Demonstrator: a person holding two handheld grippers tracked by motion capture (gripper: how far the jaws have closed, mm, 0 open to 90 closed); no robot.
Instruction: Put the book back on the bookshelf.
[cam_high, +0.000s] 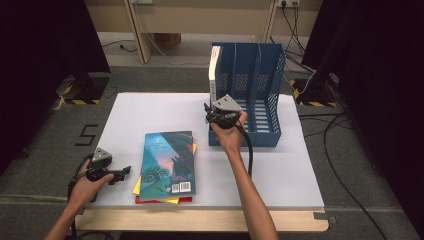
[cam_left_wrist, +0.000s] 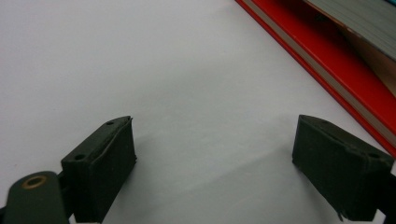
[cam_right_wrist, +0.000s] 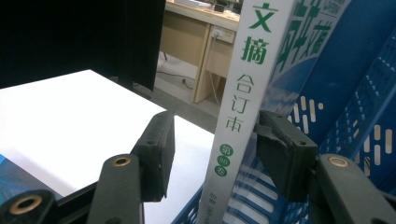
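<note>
From above, the white book (cam_high: 214, 67) stands upright in the blue rack's (cam_high: 272, 75) leftmost slot, at twelve o'clock from the right gripper (cam_high: 212, 111), the nearer one. Beside the stacked books (cam_high: 167, 165), the left gripper (cam_left_wrist: 215, 163) rests on the table (cam_left_wrist: 140, 56), jaws apart and empty. Right gripper view: the spine (cam_right_wrist: 243, 102) runs vertically between parted jaws, the right jaw touching or nearly so.

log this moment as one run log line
right tongs: open, astride white book spine | book: upright in blue rack, left slot | left tongs: open, empty, on table | stack: three books left
</note>
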